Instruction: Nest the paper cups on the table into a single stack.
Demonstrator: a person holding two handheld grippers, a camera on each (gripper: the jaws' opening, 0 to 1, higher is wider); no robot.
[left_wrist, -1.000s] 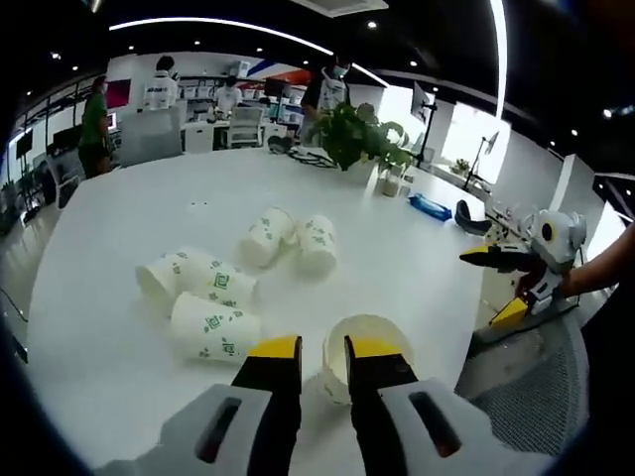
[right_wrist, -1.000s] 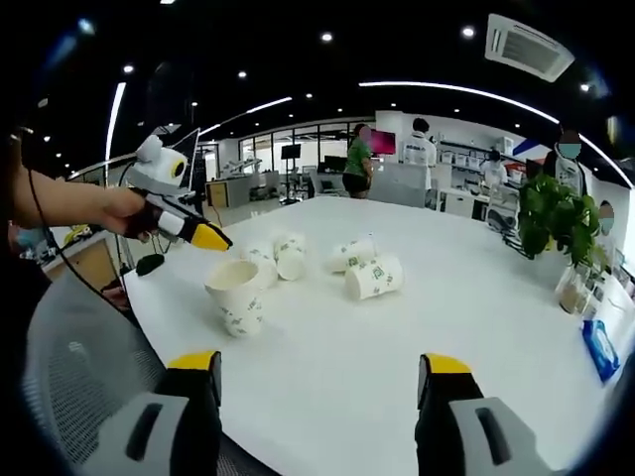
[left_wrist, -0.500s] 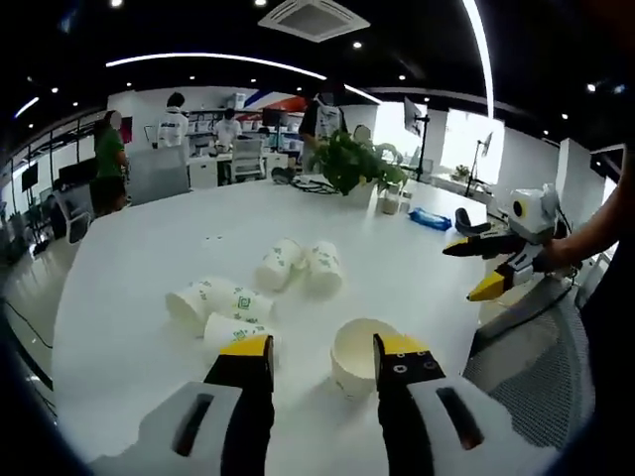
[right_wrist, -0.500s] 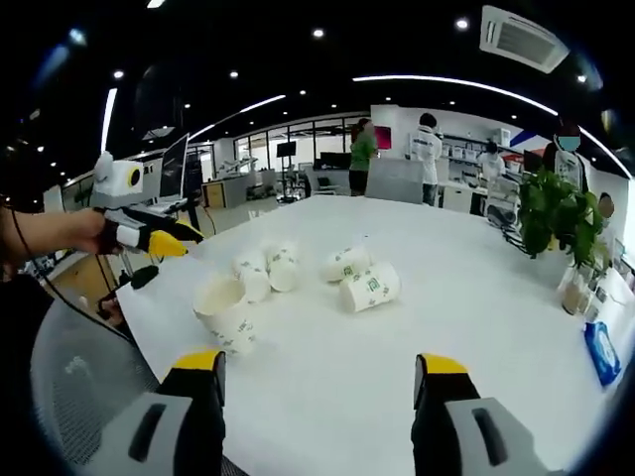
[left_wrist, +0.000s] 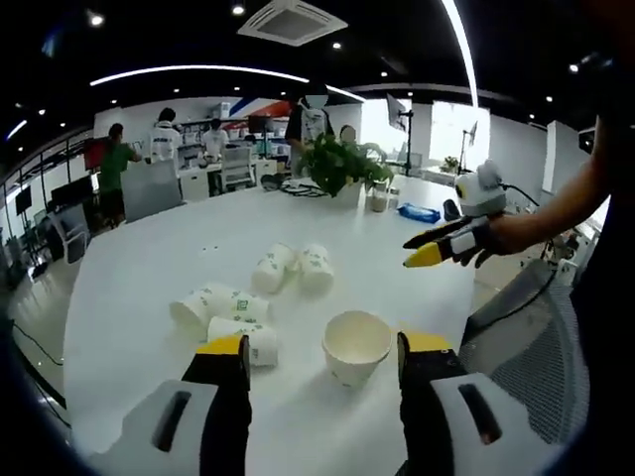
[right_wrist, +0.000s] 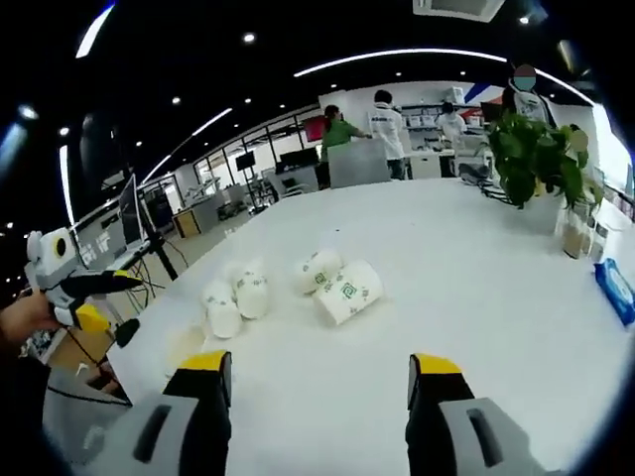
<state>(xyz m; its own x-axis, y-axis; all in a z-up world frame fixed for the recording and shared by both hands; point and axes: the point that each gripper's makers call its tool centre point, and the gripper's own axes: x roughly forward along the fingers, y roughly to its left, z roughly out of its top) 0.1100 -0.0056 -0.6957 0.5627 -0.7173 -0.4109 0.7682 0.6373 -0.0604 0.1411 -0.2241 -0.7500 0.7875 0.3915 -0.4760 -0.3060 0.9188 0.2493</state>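
An upright white paper cup (left_wrist: 355,344) with green print stands near the table's front edge. It is just ahead of my open left gripper (left_wrist: 322,349), level with the gap and touching neither jaw. Two cups (left_wrist: 206,302) (left_wrist: 248,337) lie on their sides to its left, and two more (left_wrist: 270,270) (left_wrist: 315,268) lie farther back. My right gripper (left_wrist: 442,246) hovers off the table's right edge, held by a hand. In the right gripper view my right gripper (right_wrist: 317,365) is open above the table, with lying cups (right_wrist: 349,291) (right_wrist: 317,270) (right_wrist: 250,293) (right_wrist: 218,309) ahead. The upright cup (right_wrist: 184,344) and left gripper (right_wrist: 74,288) are at the left.
A potted plant (left_wrist: 337,164) and a blue packet (left_wrist: 412,211) sit at the white table's (left_wrist: 149,248) far side. A mesh chair (left_wrist: 526,337) stands by the near right edge. Several people stand at desks in the background.
My left gripper has opened wide and drawn back from the upright cup, which stays standing. The right gripper has swung in over the table toward the lying cups.
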